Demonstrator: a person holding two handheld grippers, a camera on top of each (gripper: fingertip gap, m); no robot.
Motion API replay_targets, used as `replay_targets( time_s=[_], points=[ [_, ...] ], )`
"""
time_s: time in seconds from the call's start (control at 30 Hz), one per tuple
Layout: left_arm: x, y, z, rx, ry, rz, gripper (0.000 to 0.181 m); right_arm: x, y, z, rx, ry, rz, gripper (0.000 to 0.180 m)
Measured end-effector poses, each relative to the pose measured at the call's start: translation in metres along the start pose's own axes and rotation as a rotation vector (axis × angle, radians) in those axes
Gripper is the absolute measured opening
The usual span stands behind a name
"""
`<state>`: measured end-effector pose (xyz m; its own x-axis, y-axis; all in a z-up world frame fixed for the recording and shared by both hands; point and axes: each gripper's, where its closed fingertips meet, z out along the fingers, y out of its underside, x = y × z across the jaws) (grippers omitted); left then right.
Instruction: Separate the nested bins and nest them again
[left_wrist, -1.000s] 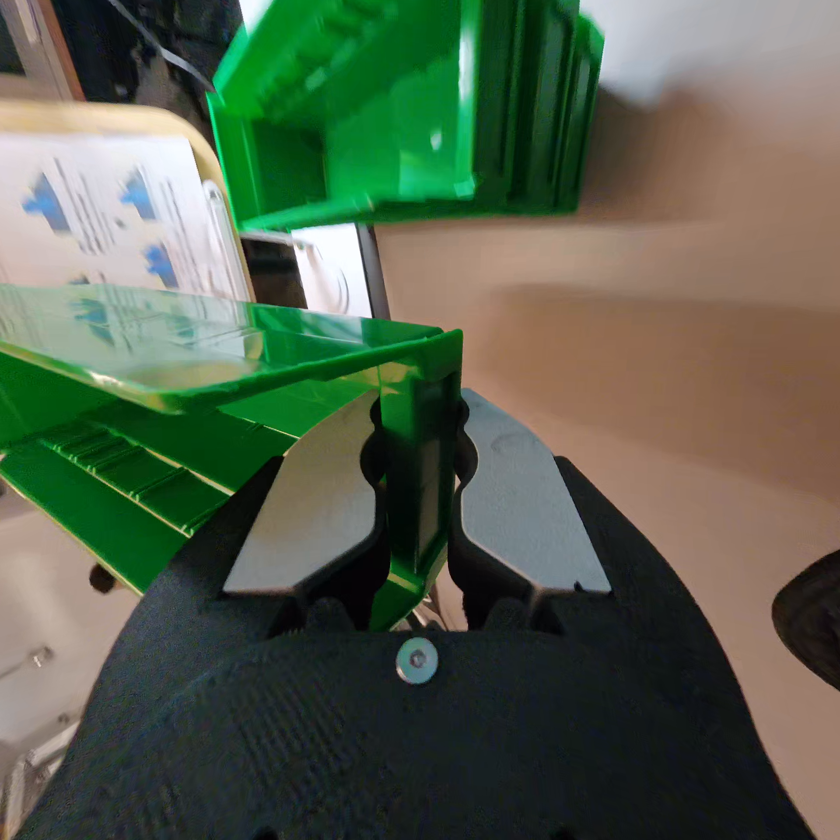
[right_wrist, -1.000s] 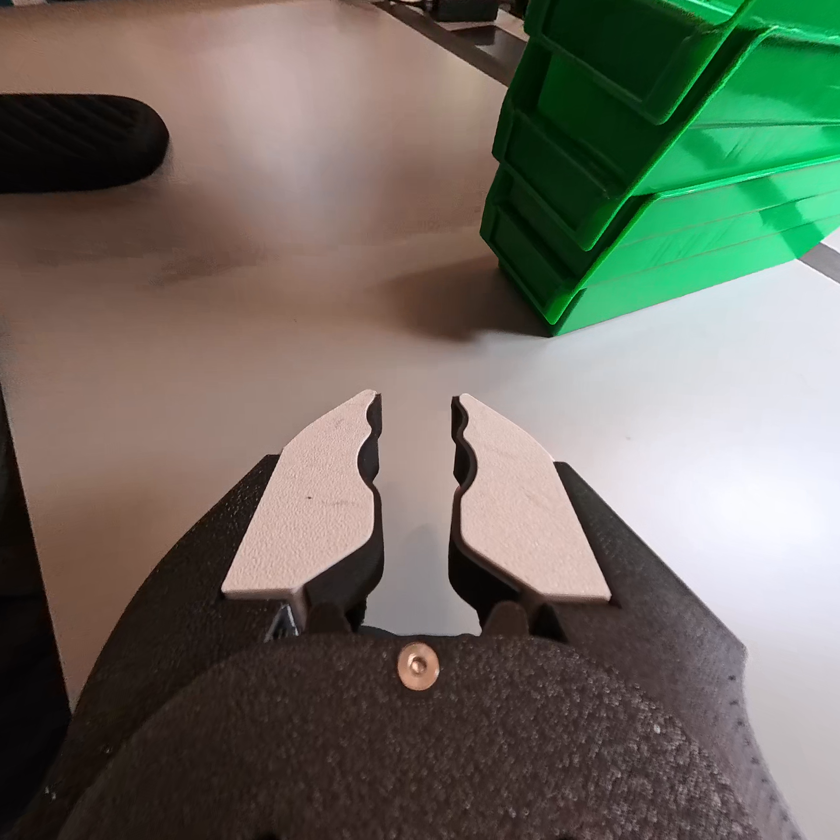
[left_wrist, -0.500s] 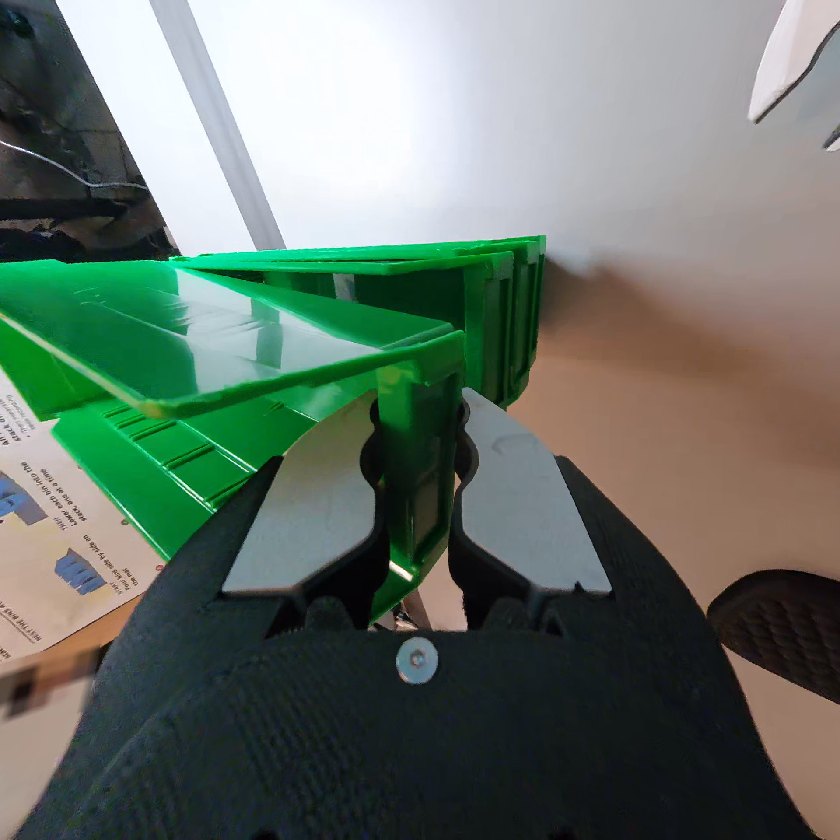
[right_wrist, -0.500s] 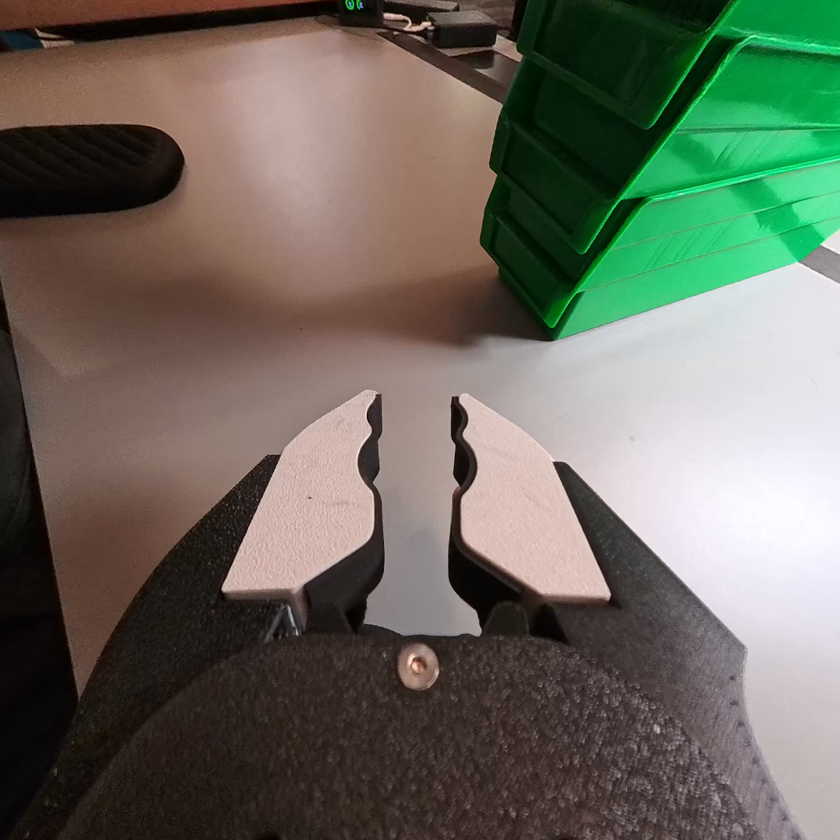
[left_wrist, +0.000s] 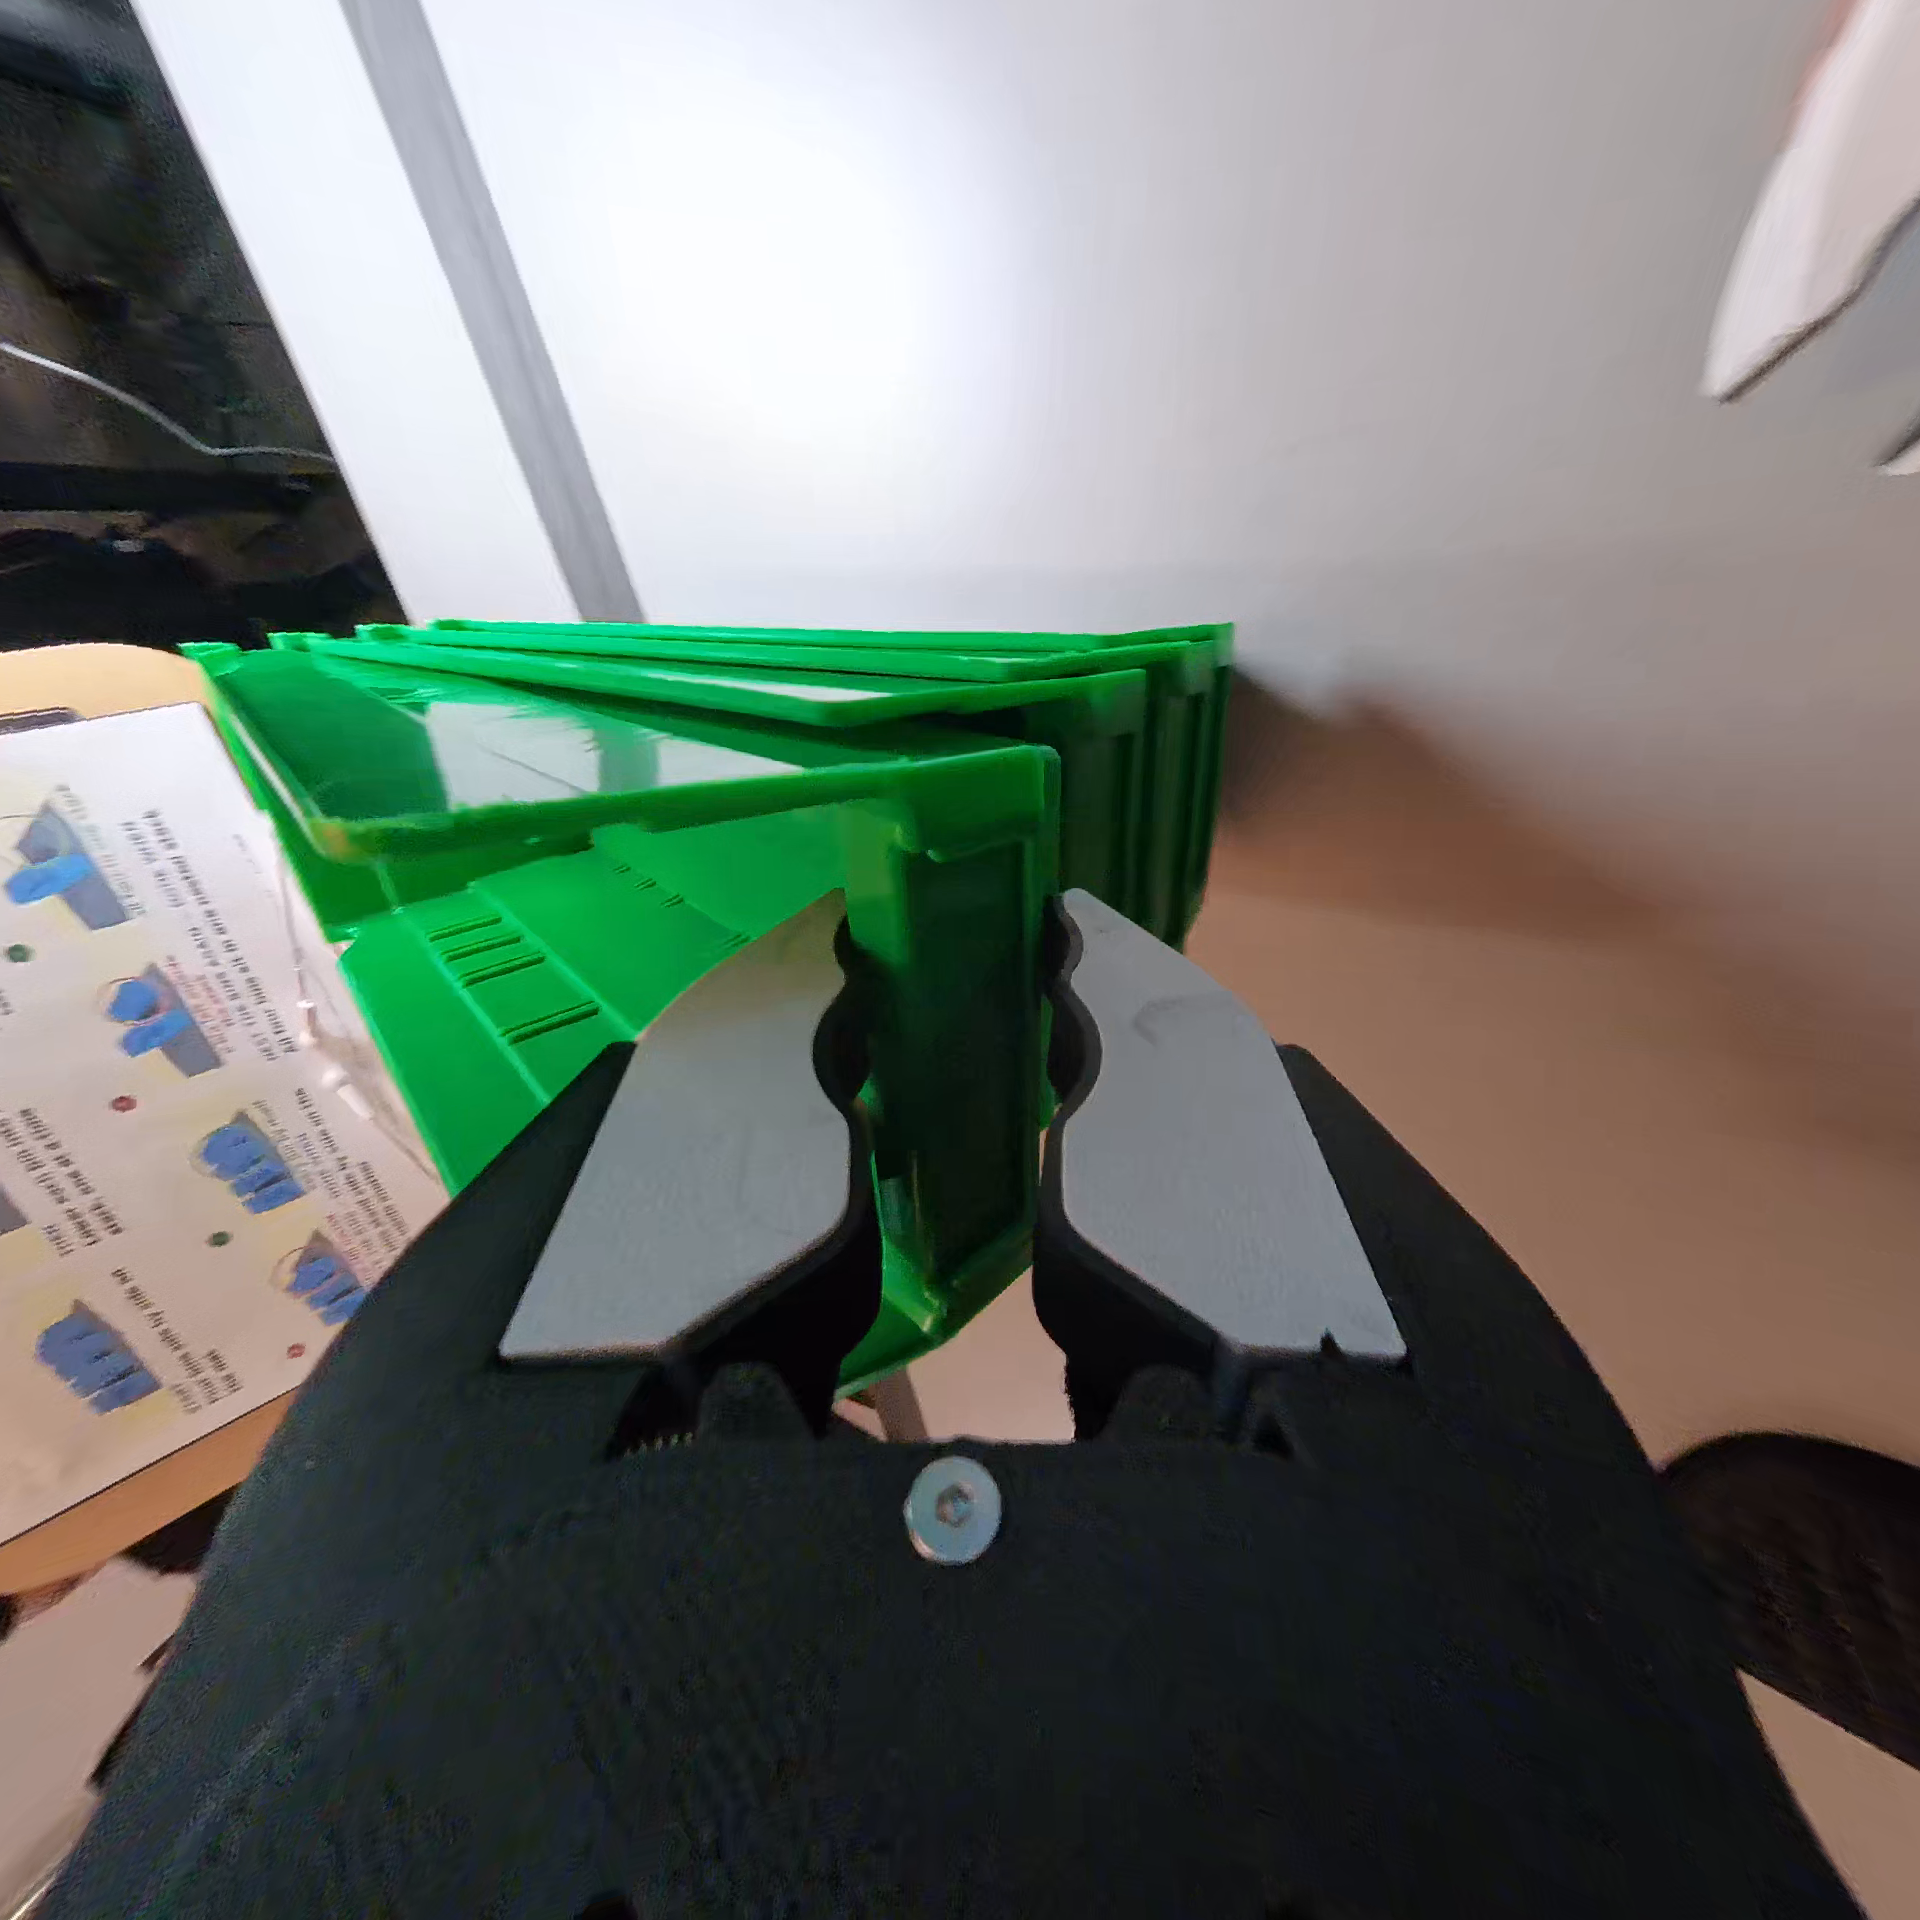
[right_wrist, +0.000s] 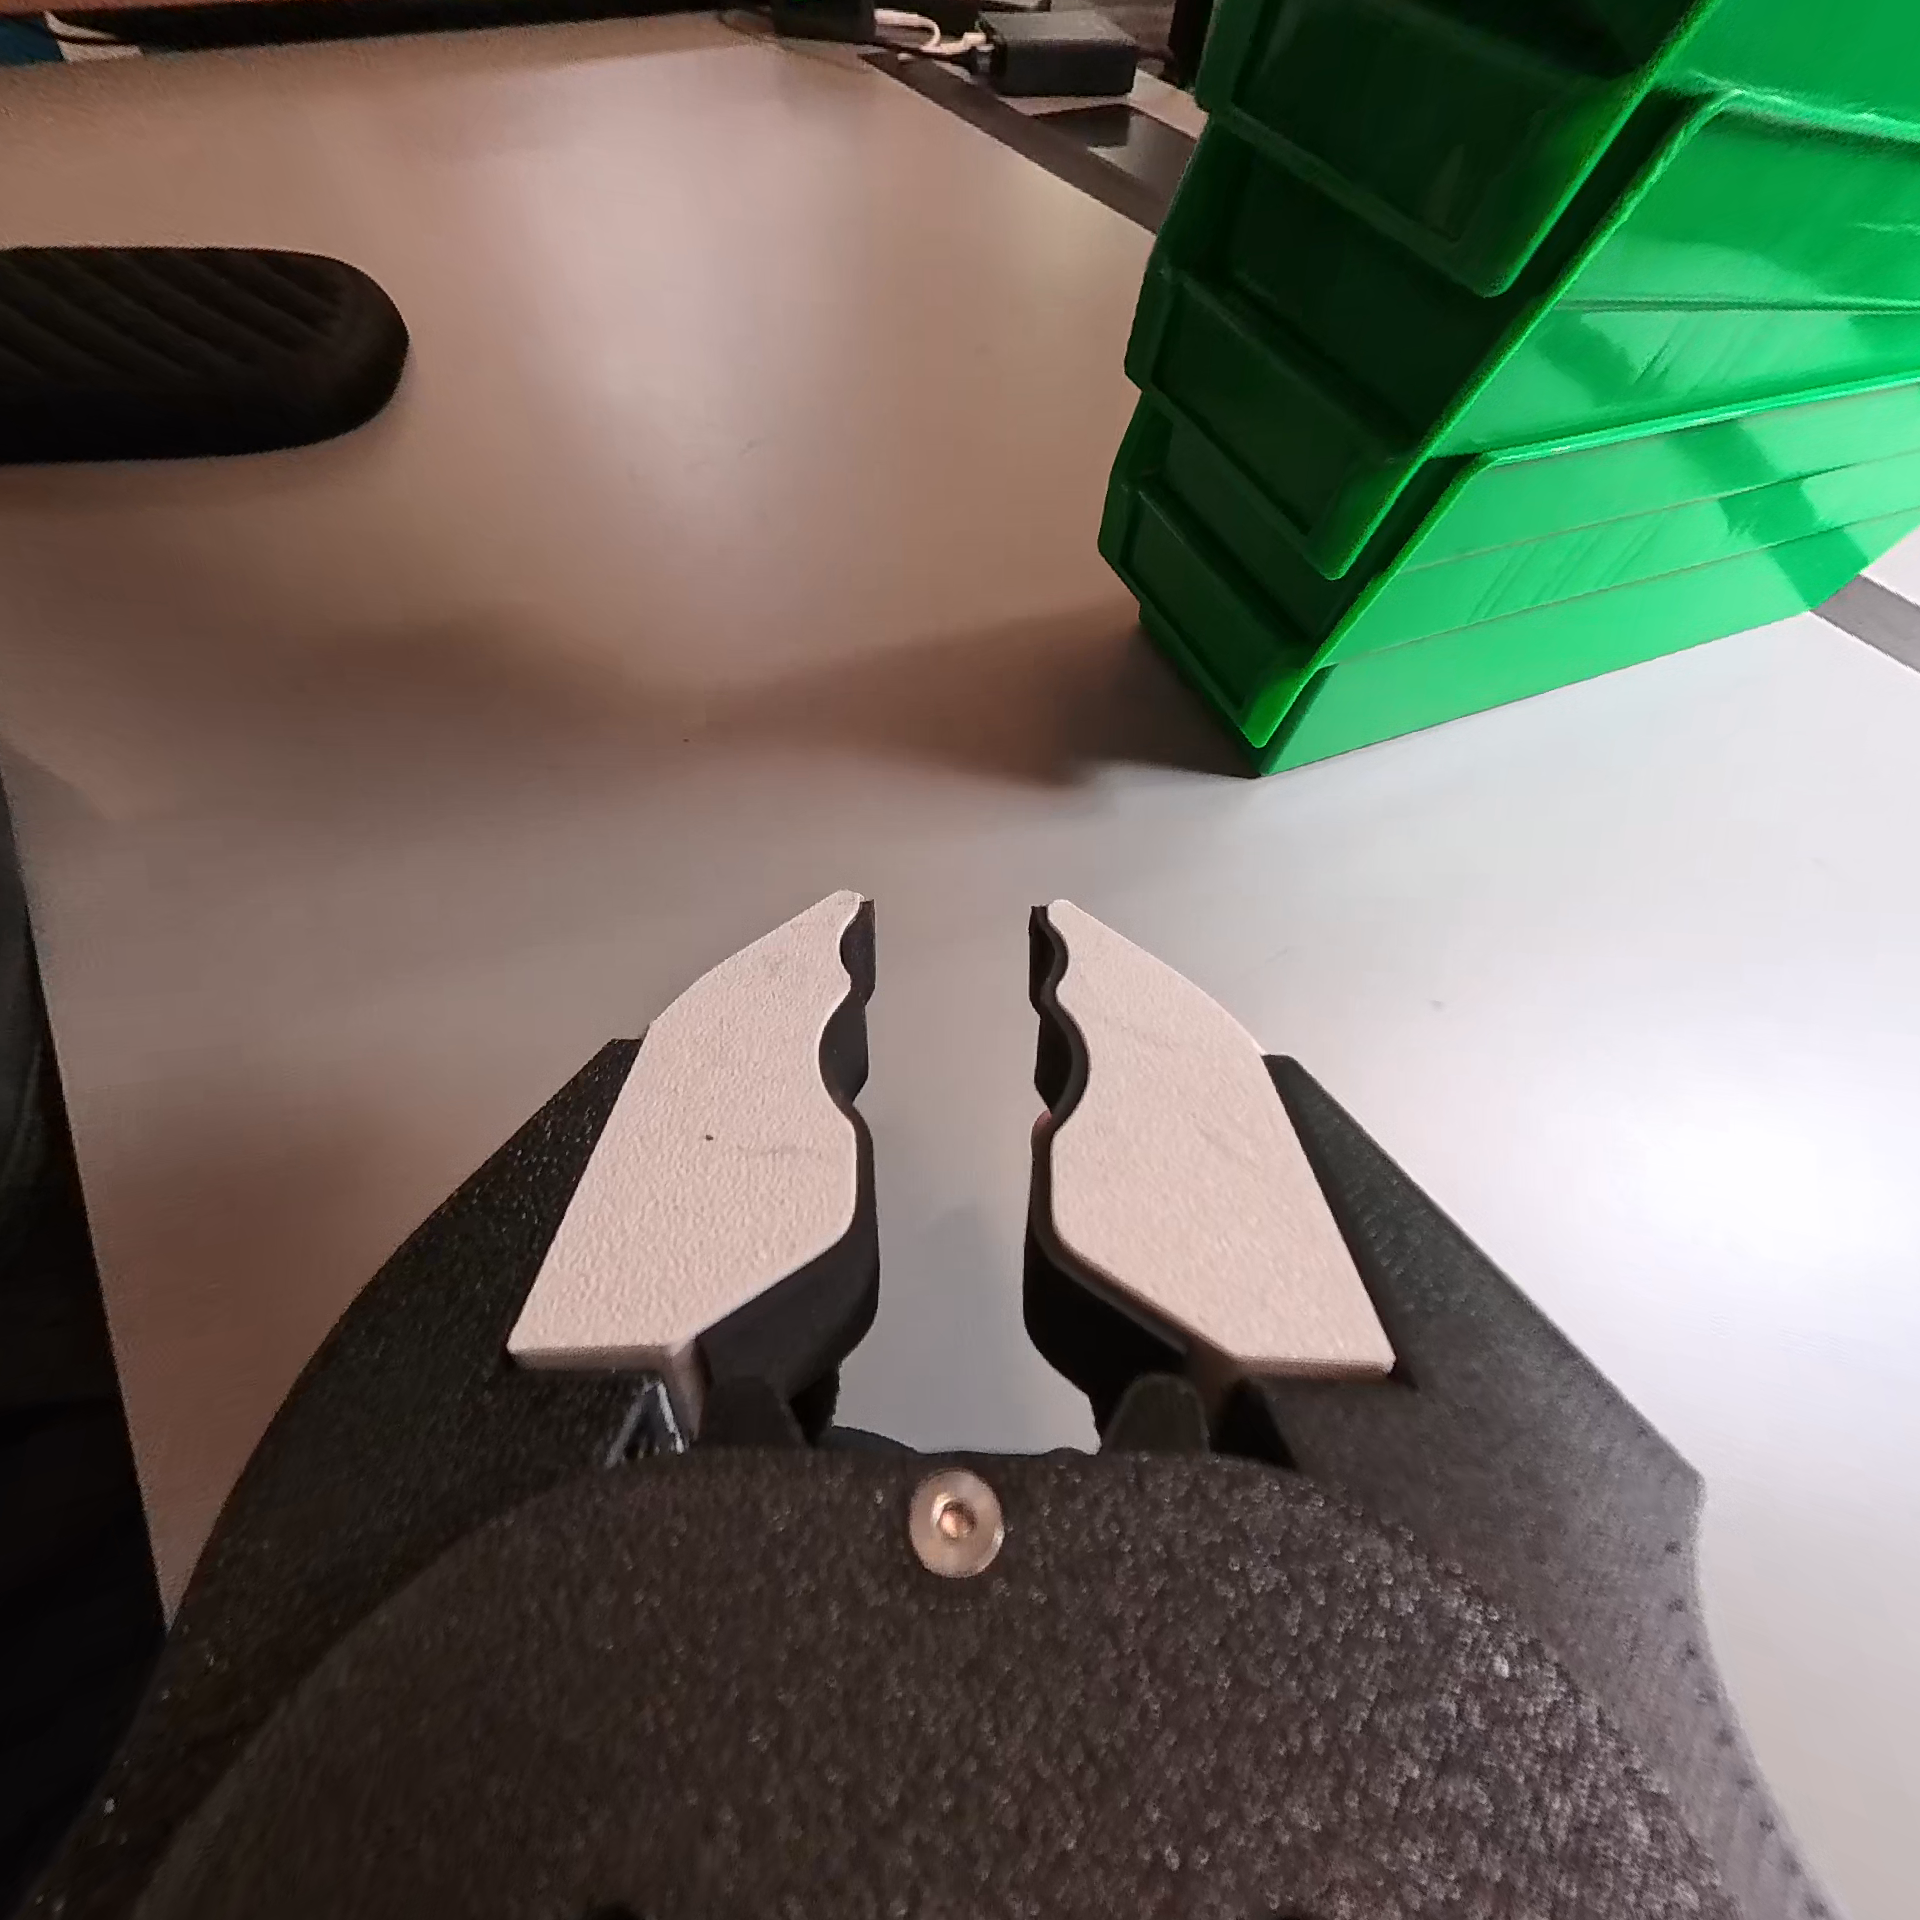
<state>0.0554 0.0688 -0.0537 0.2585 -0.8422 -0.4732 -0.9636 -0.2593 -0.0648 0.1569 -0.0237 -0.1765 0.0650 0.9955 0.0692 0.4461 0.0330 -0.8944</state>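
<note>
Jaws of my left gripper (left_wrist: 951, 1029) pinch the top green plastic bin's (left_wrist: 935, 883) wall, nearly renested on the stack (right_wrist: 1507, 436); right gripper (right_wrist: 951, 966) spread, idle.

Glossy green bin (left_wrist: 956, 1081) tilted atop nested green stack (right_wrist: 1538, 436); stack on table.

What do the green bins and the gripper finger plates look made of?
Green bin held in the left gripper: glossy moulded plastic, with sharp reflections and ribs. Finger plates on the right gripper: matte grey, finely textured, probably coated metal or plastic.
</note>
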Motion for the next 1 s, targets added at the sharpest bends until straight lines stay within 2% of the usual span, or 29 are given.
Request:
replay_targets(
  time_s=[0.03, 0.2, 0.33, 0.5, 0.6, 0.7, 0.83, 0.9, 1.0],
  points=[
    [-0.002, 0.001, 0.005, -0.006, -0.024, 0.010, 0.032, 0.000, 0.000, 0.000, 0.003, 0.003, -0.004, 0.028],
    [-0.002, 0.001, 0.018, 0.013, -0.101, 0.044, 0.045, 0.000, -0.001, -0.001, 0.010, -0.004, 0.006, 0.028],
    [-0.008, 0.006, -0.002, 0.090, -0.229, 0.040, 0.055, 0.000, -0.002, -0.002, 0.020, 0.000, 0.001, 0.028],
    [0.005, 0.013, -0.059, 0.484, -0.257, -0.186, 0.052, 0.008, -0.006, -0.005, 0.047, 0.036, 0.039, 0.030],
    [0.018, 0.045, -0.073, 0.724, -0.211, -0.424, 0.051, 0.020, -0.010, -0.008, 0.075, 0.075, 0.090, 0.036],
    [0.038, 0.095, -0.048, 0.877, -0.160, -0.697, 0.051, 0.037, -0.018, -0.012, 0.106, 0.137, 0.101, 0.043],
    [0.072, 0.148, 0.022, 0.917, -0.143, -0.956, 0.056, 0.058, -0.030, -0.005, 0.101, 0.171, 0.092, 0.055],
    [0.078, 0.146, 0.050, 0.958, -0.073, -1.035, 0.058, 0.065, -0.034, 0.013, 0.057, 0.146, 0.074, 0.066],
    [0.079, 0.119, 0.086, 0.868, 0.007, -0.934, 0.072, 0.081, -0.034, 0.050, 0.009, 0.131, 0.017, 0.080]
  ],
)
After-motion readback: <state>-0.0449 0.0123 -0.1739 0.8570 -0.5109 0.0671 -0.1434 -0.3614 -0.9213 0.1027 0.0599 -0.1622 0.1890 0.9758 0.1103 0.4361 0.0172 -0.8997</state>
